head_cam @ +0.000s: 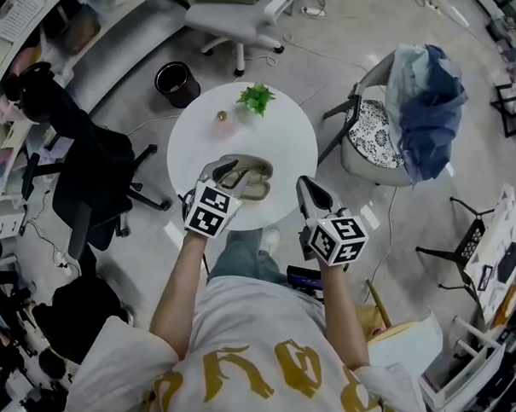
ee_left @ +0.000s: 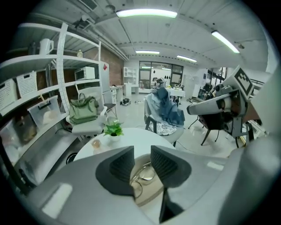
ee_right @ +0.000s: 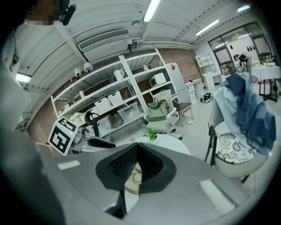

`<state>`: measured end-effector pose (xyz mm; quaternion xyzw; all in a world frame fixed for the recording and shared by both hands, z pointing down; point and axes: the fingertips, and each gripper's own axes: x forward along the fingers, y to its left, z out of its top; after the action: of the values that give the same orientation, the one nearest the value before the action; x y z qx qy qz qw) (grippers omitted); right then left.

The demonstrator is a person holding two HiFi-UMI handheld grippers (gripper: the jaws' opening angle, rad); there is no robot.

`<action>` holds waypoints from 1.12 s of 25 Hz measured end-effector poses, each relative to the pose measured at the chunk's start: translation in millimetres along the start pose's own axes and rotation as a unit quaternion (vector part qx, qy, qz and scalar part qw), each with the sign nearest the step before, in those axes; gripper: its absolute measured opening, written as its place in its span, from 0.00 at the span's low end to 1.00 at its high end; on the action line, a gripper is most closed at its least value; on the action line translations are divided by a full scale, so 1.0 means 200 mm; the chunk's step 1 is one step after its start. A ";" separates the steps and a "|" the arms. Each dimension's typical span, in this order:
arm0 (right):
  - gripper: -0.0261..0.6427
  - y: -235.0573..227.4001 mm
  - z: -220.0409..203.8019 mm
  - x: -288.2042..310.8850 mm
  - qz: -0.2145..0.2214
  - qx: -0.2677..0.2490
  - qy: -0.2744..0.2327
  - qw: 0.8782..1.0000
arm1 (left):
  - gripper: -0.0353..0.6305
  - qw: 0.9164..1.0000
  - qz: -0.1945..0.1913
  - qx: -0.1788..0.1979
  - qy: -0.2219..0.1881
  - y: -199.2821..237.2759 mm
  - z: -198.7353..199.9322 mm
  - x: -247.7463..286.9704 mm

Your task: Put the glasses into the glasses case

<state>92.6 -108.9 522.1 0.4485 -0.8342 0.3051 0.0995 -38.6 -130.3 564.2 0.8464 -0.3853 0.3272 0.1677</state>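
An open beige glasses case [head_cam: 257,189] lies on the near part of the round white table [head_cam: 287,134]. Thin wire-rimmed glasses [ee_left: 145,172] rest inside the case [ee_left: 153,193], seen below the gap of my left jaws. My left gripper [head_cam: 228,170] hovers over the case's left end, open, with nothing between its fingers. My right gripper [head_cam: 305,187] is just right of the case, at the table's edge, its jaws shut with the tips touching and empty. In the right gripper view a sliver of the glasses [ee_right: 135,176] and the case [ee_right: 131,191] shows under the jaws.
A small potted plant [head_cam: 256,97] and a little round object [head_cam: 220,116] stand at the table's far side. A chair draped with blue cloth [head_cam: 421,97] is to the right, a black chair [head_cam: 93,172] to the left, a dark bin [head_cam: 176,82] beyond.
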 end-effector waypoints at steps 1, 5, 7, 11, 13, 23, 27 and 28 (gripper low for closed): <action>0.08 0.02 0.02 -0.01 0.002 -0.005 -0.005 1.000 | 0.23 1.000 0.005 -0.005 -0.012 0.00 0.03 -0.03; 0.08 0.07 0.09 -0.04 0.008 -0.025 -0.022 0.999 | 0.13 0.998 0.030 -0.013 -0.057 -0.01 0.14 -0.15; 0.08 0.10 0.12 -0.06 0.009 -0.035 -0.029 0.999 | 0.09 0.996 0.044 -0.016 -0.079 0.00 0.19 -0.21; 0.08 0.13 0.20 -0.08 0.011 -0.057 -0.050 0.997 | 0.06 0.989 0.057 -0.049 -0.131 0.00 0.31 -0.32; 0.08 0.15 0.23 -0.09 0.011 -0.064 -0.057 0.996 | 0.06 0.983 0.055 -0.070 -0.159 0.00 0.35 -0.38; 0.08 0.21 0.30 -0.13 0.015 -0.081 -0.079 0.993 | 0.05 0.973 0.067 -0.087 -0.201 0.00 0.39 -0.53; 0.08 0.21 0.30 -0.12 0.017 -0.079 -0.080 0.994 | 0.05 0.979 0.085 -0.048 -0.177 -0.01 0.36 -0.53; 0.08 0.21 0.30 -0.12 0.018 -0.079 -0.080 0.993 | 0.05 0.980 0.086 -0.041 -0.174 -0.01 0.36 -0.52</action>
<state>78.3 -110.8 445.5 0.4475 -0.8688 0.2028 0.0620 -57.5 -110.4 439.8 0.8465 -0.4929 0.1725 0.1040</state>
